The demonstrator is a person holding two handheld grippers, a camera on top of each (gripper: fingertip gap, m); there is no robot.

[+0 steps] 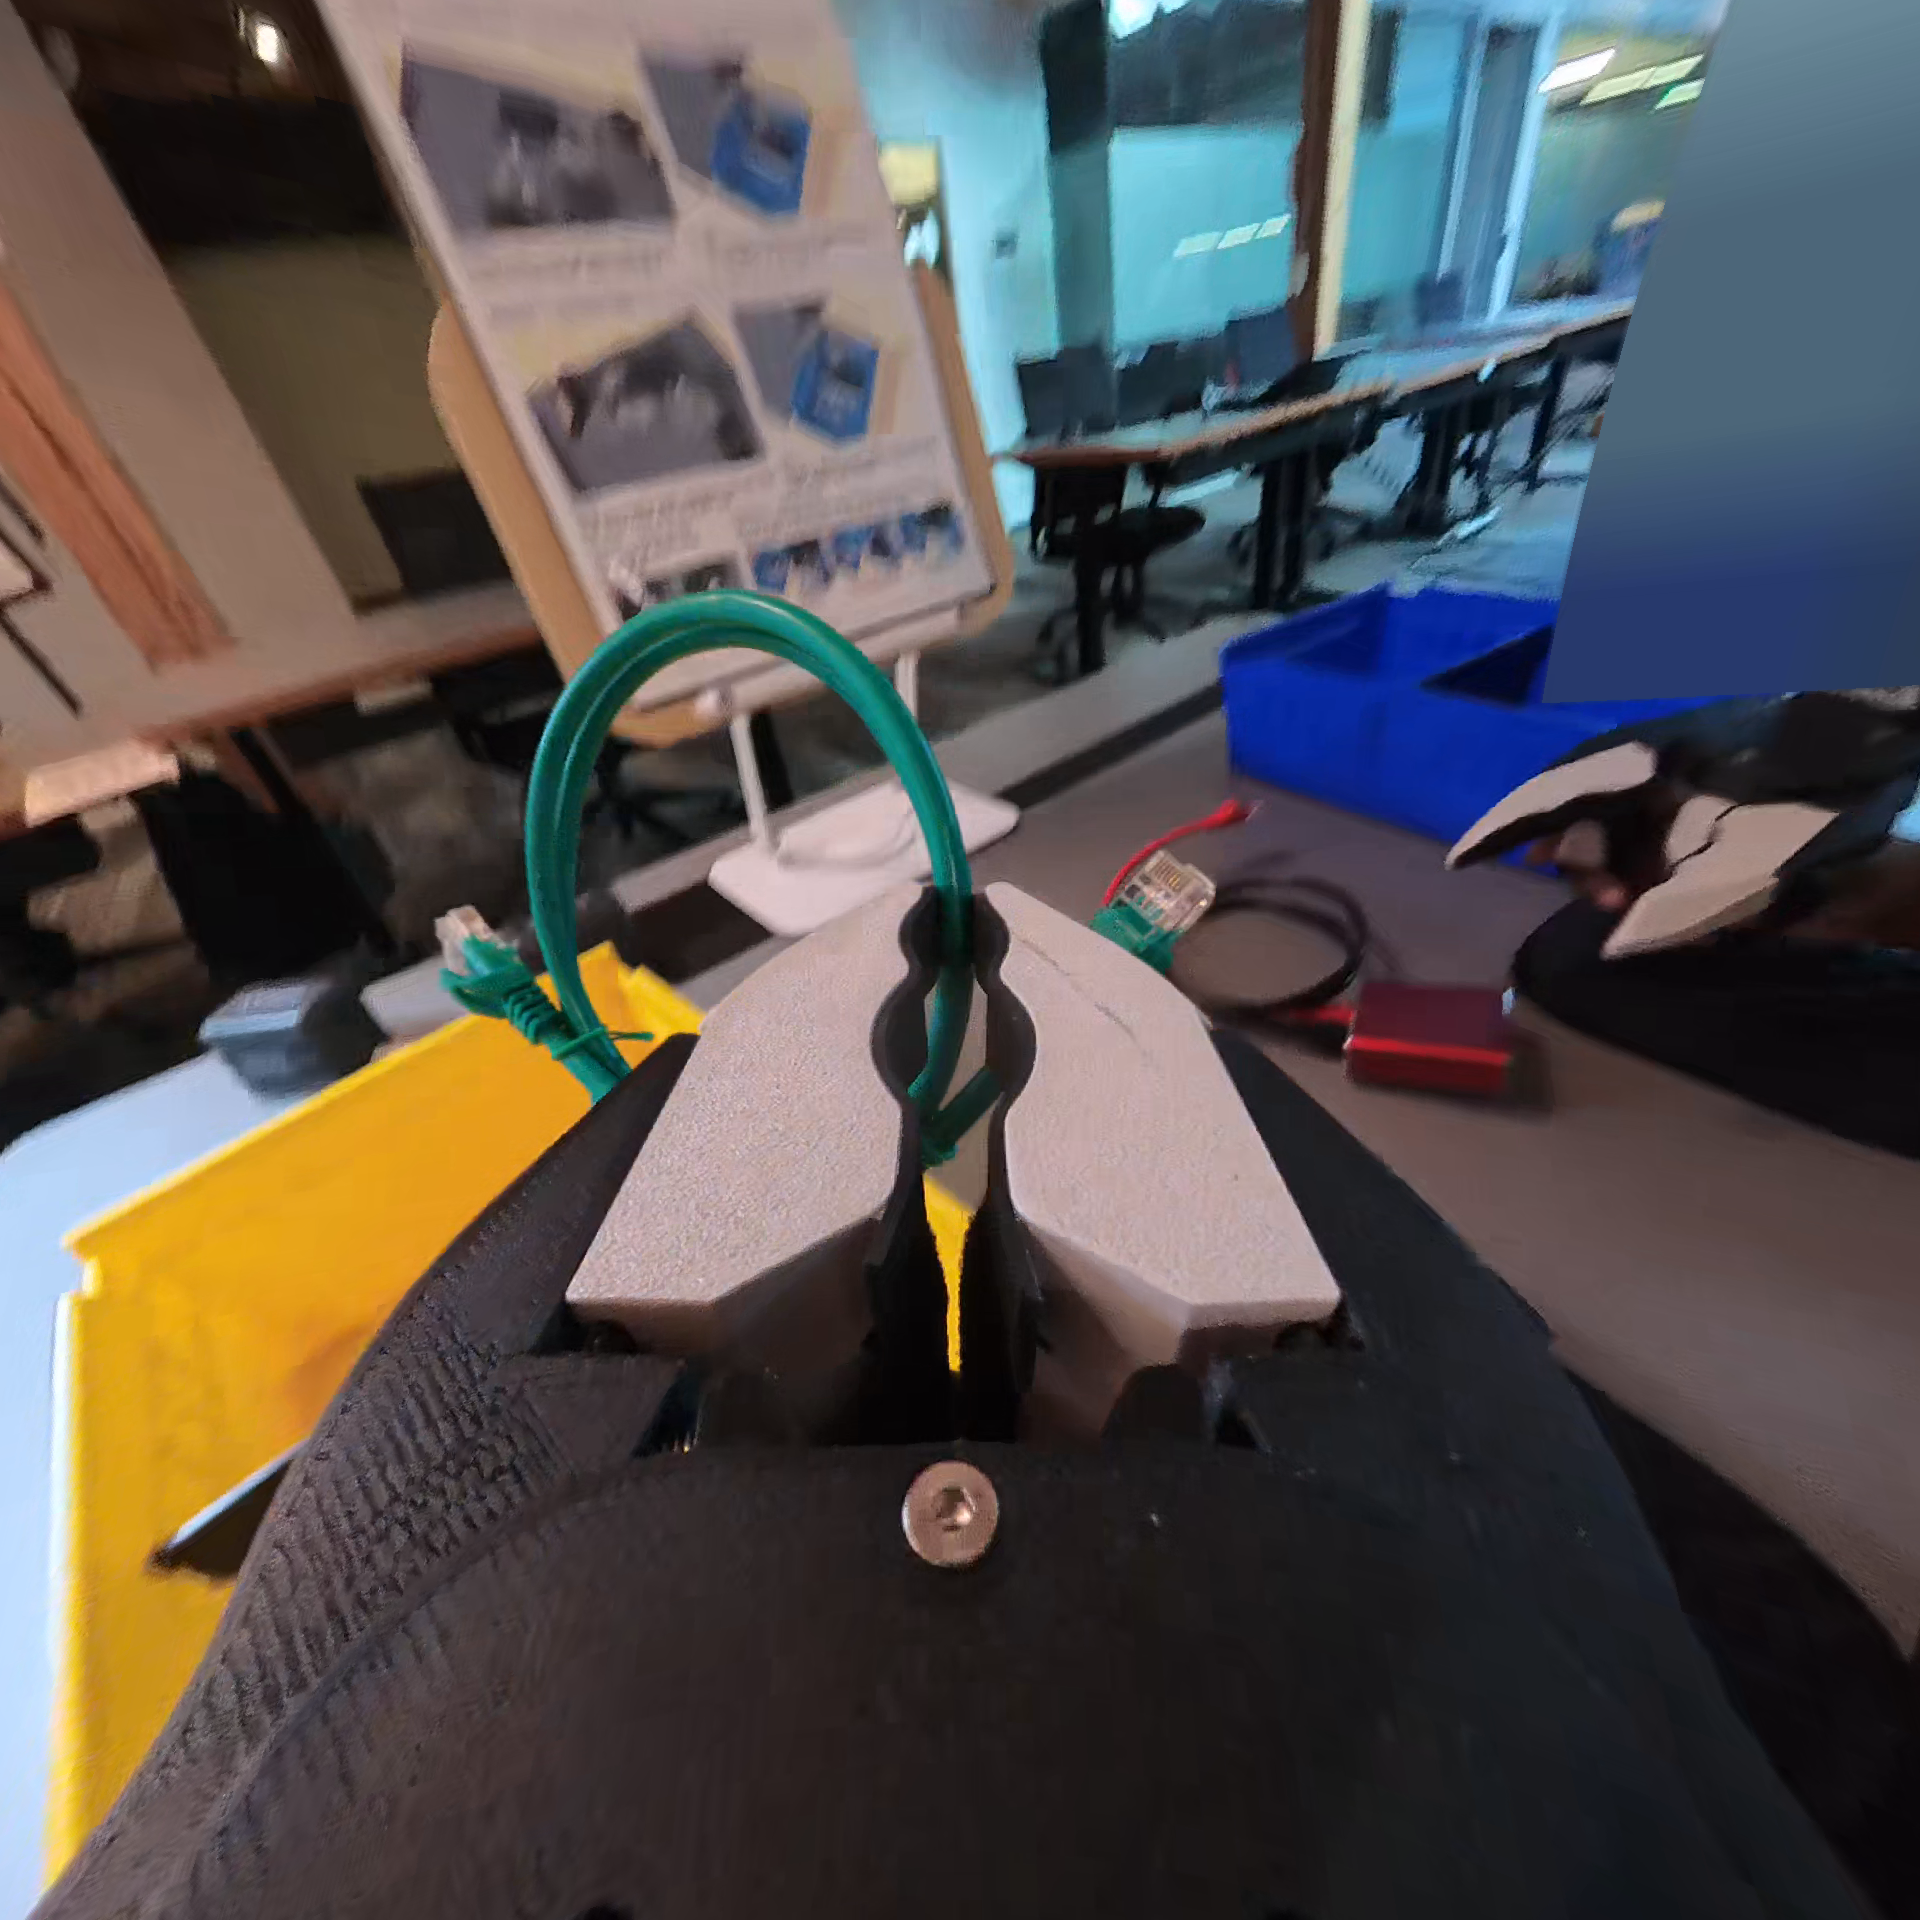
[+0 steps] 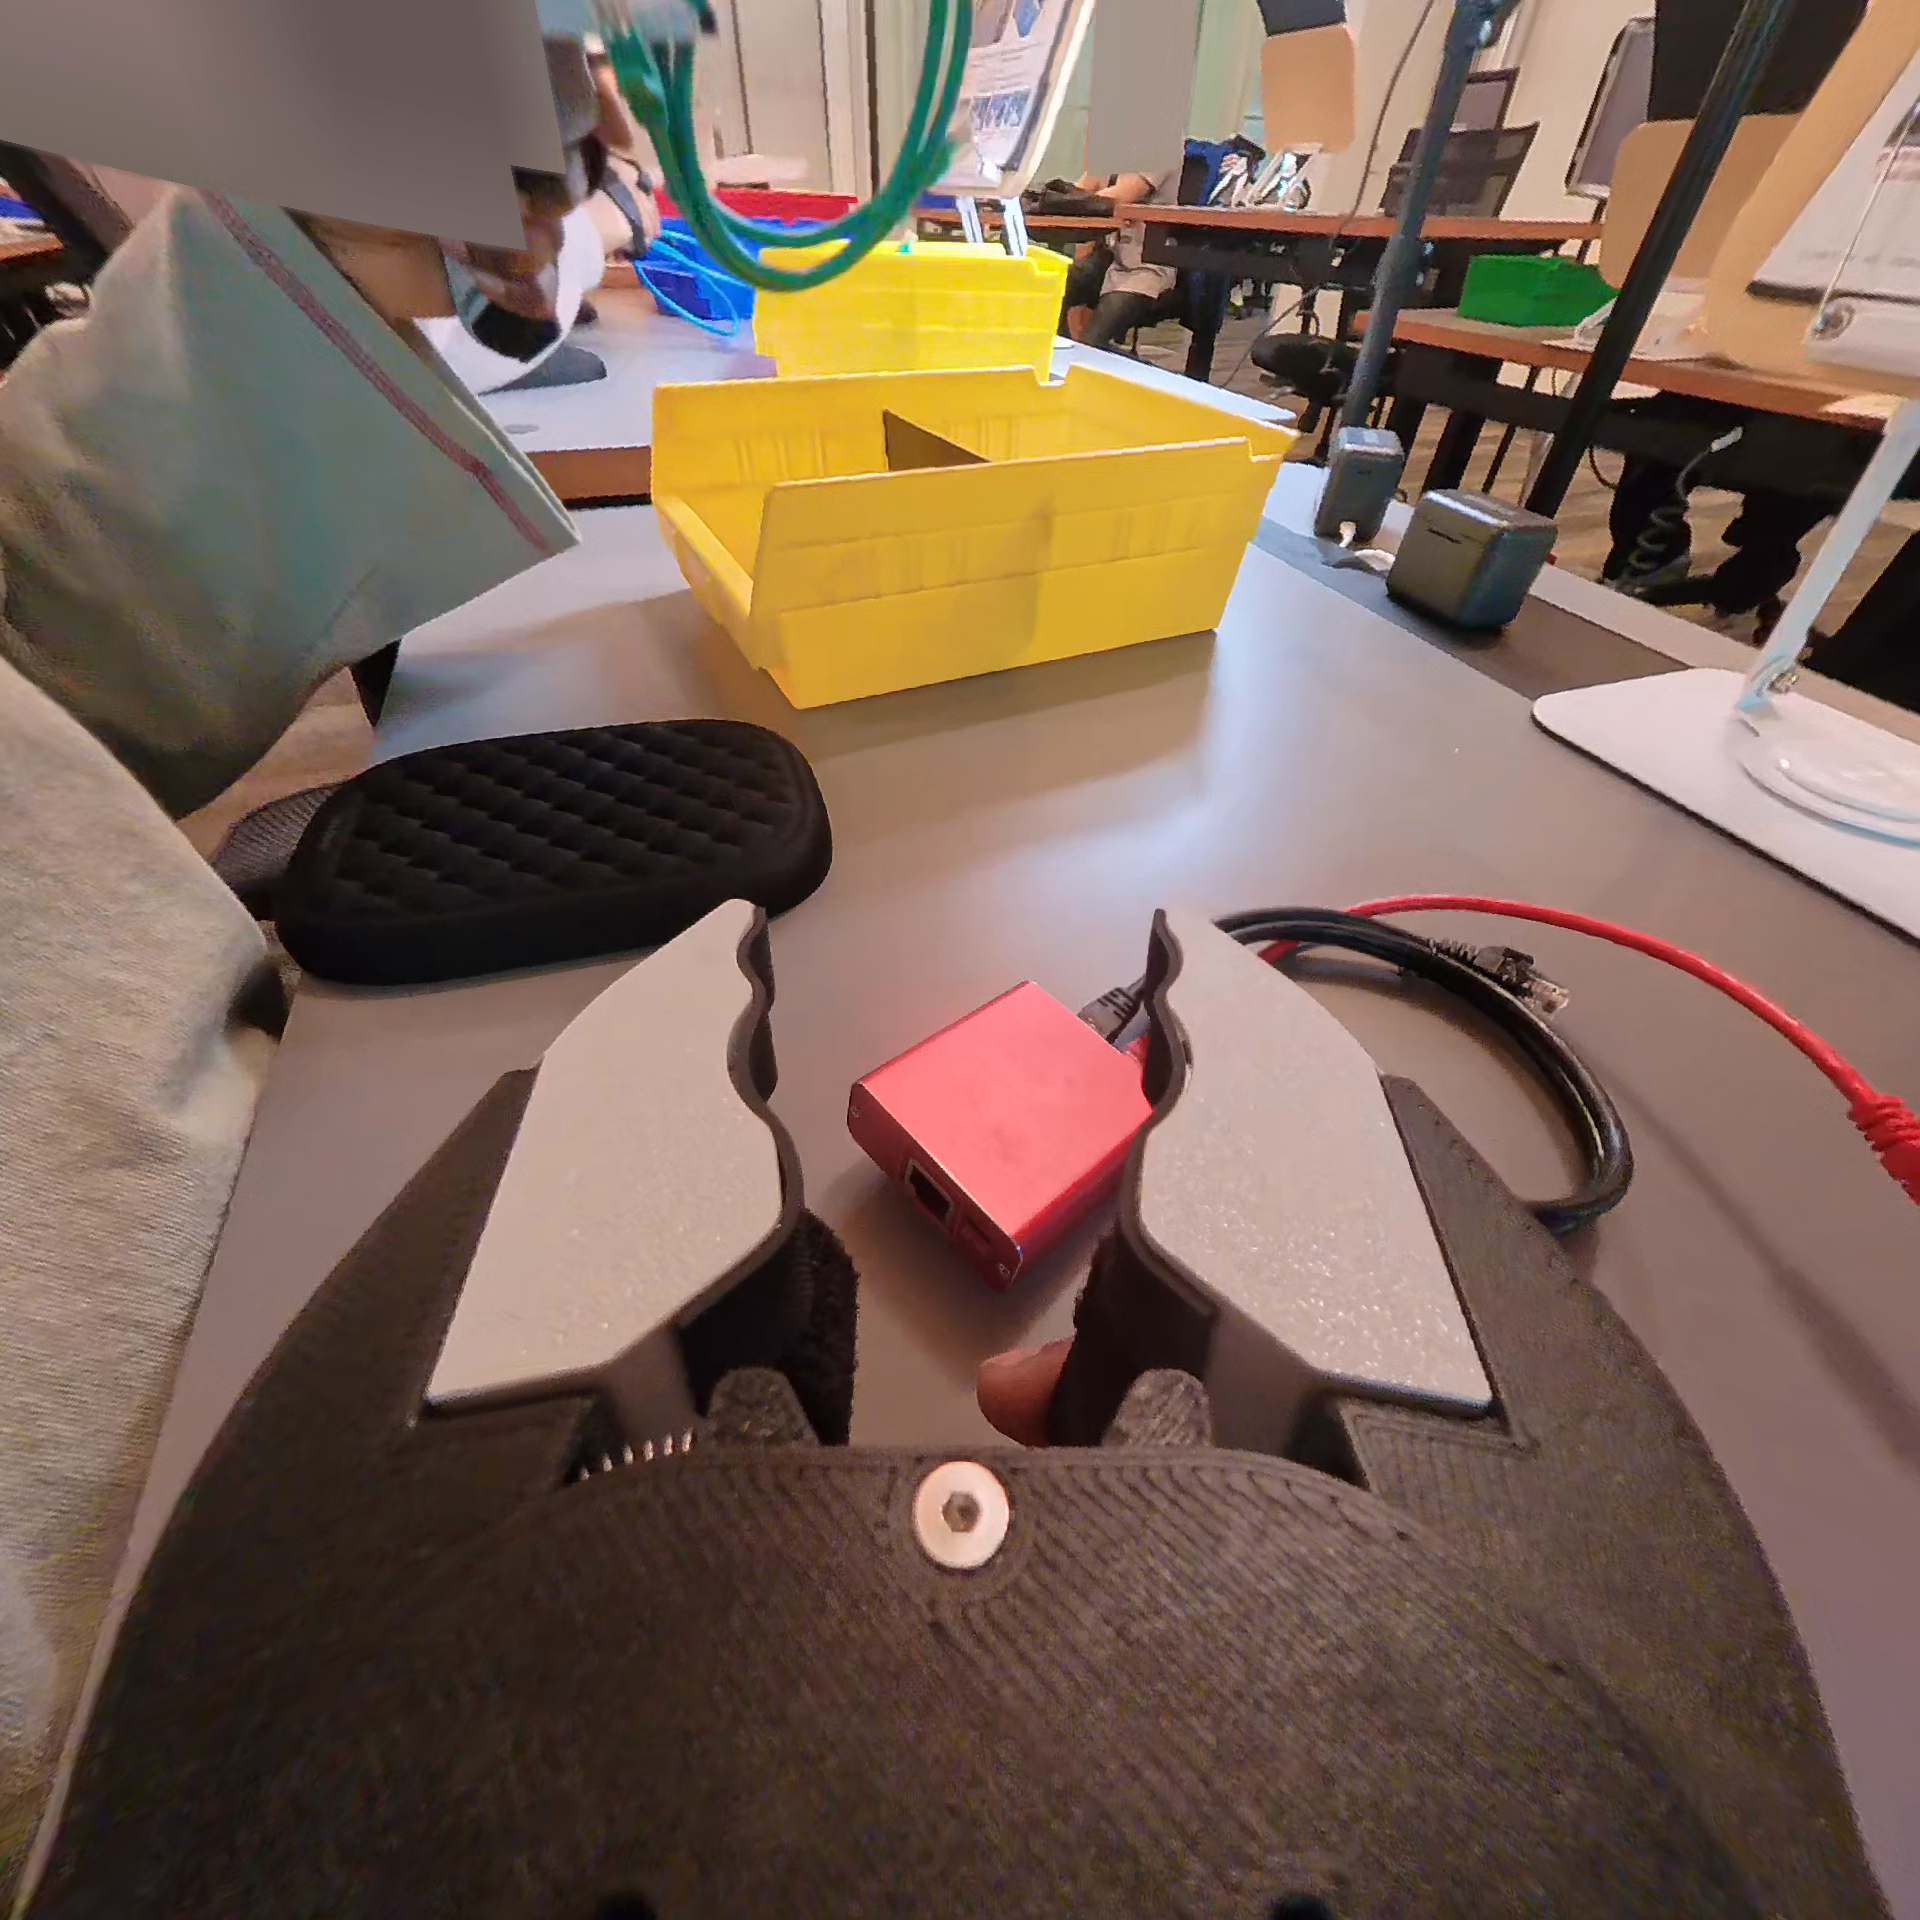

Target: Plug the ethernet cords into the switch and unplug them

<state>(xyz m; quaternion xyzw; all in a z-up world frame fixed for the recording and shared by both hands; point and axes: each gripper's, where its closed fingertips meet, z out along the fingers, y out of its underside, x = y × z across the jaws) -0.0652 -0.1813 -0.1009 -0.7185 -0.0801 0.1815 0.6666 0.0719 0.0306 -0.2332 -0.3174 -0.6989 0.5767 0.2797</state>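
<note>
My left gripper [image 1: 954,914] is shut on a coiled green ethernet cord [image 1: 727,623] and holds it in the air above the yellow bin [image 1: 260,1299]. Its clear plugs hang at the left [image 1: 473,930] and right [image 1: 1169,883]. The cord also shows high in the right wrist view [image 2: 914,156]. The small red switch [image 2: 1003,1112] lies on the grey table between my right gripper's fingers. My right gripper [image 2: 961,935] is open, low over the table. A black cord [image 2: 1507,997] and a red cord [image 2: 1714,987] lie right of the switch, their near ends at its far side. The switch also shows in the left wrist view [image 1: 1429,1034].
A yellow bin [image 2: 987,561] stands behind the switch, with a black padded rest [image 2: 551,842] to its near left. A blue bin [image 1: 1371,717] sits at the far right. A white stand base [image 2: 1683,769] and grey boxes [image 2: 1470,556] are at the right. A person's sleeve [image 2: 239,468] is at left. The tips of one gripper are about 30 centimeters away from the tips of the other.
</note>
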